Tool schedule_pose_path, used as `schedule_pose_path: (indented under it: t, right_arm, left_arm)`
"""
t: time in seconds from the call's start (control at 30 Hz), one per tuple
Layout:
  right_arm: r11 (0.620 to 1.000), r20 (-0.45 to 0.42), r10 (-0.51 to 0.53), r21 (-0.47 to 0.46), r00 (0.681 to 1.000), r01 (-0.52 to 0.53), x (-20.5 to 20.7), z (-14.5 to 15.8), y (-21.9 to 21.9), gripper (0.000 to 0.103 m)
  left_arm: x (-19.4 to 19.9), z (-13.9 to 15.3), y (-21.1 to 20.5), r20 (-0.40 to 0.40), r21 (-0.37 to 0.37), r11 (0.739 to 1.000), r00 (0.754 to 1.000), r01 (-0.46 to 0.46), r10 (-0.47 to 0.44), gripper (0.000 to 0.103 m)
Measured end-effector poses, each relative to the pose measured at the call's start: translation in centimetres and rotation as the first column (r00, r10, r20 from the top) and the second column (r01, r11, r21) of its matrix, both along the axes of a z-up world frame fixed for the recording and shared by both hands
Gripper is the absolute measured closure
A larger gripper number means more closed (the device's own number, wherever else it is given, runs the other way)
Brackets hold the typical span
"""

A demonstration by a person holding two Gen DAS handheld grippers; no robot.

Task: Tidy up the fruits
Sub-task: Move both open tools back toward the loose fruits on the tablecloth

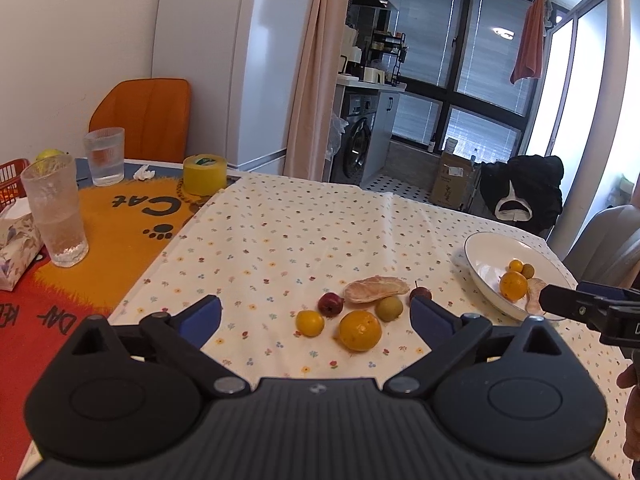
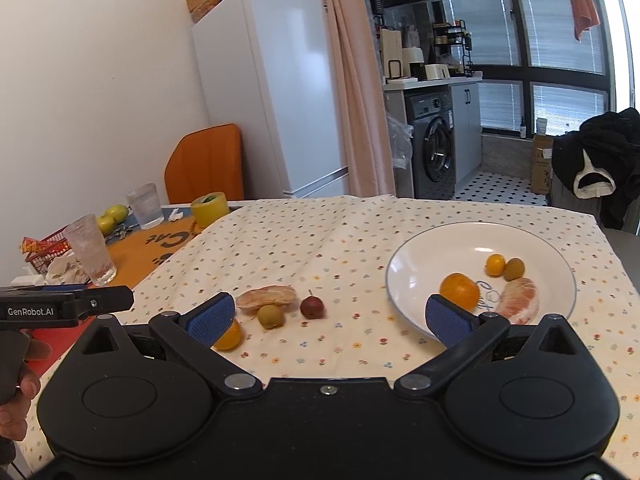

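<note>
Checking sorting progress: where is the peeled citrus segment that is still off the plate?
Left wrist view: on the floral tablecloth, the peeled citrus segment lies behind the green fruit.

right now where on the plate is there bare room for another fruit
The plate is bare across its far and left side, behind the large orange. Its near right is crowded: small orange, green fruit and peeled segment sit close together.

This is a home, a dining corner opening onto a small kitchen and laundry nook. Beyond the open jaws stands a table under a flowered cloth (image 2: 320,240), with a white fridge (image 2: 280,88) and an orange chair (image 2: 208,164) to their far left. Straight ahead sit a washing machine (image 2: 434,152) under a countertop, a pink curtain (image 2: 356,80) and big windows (image 1: 472,52).
</note>
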State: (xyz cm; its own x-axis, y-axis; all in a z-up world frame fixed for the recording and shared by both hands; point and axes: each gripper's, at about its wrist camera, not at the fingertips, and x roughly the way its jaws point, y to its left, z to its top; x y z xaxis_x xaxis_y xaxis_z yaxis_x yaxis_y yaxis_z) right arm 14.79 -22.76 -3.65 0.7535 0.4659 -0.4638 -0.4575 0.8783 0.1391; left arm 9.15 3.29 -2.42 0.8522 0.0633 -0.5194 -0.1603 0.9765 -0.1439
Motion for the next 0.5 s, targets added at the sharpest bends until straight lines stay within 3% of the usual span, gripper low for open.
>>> schedule_pose_path:
  t: [0.5]
  right_arm:
    - [0.997,-0.049,0.075,-0.02,0.996,-0.076,0.4,-0.9,2.1,0.0]
  left_arm:
    - [-0.7,-1.1,2.2,-0.02,-0.005,0.999,0.999,-0.045,0.045,0.0]
